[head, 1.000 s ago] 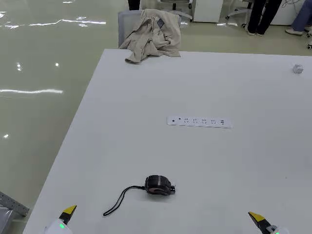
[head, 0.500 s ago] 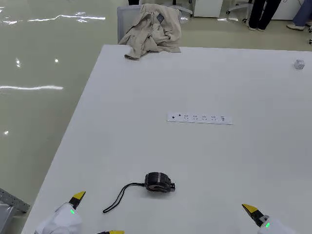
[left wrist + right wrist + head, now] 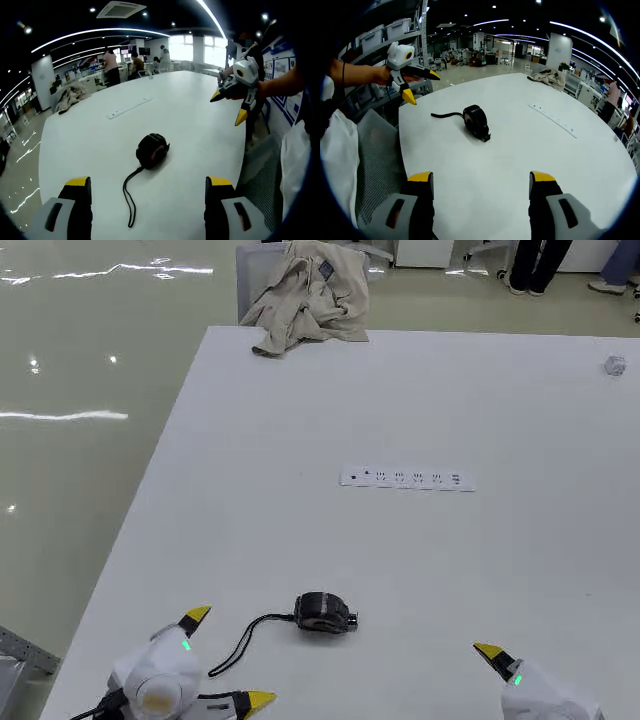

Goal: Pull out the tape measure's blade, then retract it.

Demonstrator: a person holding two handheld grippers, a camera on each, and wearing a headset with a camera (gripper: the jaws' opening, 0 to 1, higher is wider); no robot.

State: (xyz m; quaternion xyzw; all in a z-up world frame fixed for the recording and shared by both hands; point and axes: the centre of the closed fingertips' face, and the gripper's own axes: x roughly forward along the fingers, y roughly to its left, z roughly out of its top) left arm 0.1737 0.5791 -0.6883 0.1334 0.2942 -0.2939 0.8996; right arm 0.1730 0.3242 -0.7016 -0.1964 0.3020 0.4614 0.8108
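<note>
No text can be read; the tape measure (image 3: 324,612) and power strip (image 3: 406,480) are too small to tell.

Counts on the bench:
- 1 white table (image 3: 300,420)
- 1 tape measure (image 3: 324,612), with 1 black strap (image 3: 240,645)
- 1 power strip (image 3: 405,479)
- 1 beige garment (image 3: 308,285), on 1 grey chair (image 3: 245,275)
- 1 small crumpled white wad (image 3: 614,365)
- 2 grippers: left gripper (image 3: 228,657) and right gripper (image 3: 481,176), 2 yellow-tipped jaws each

Background people are too small and cropped to count.
</note>
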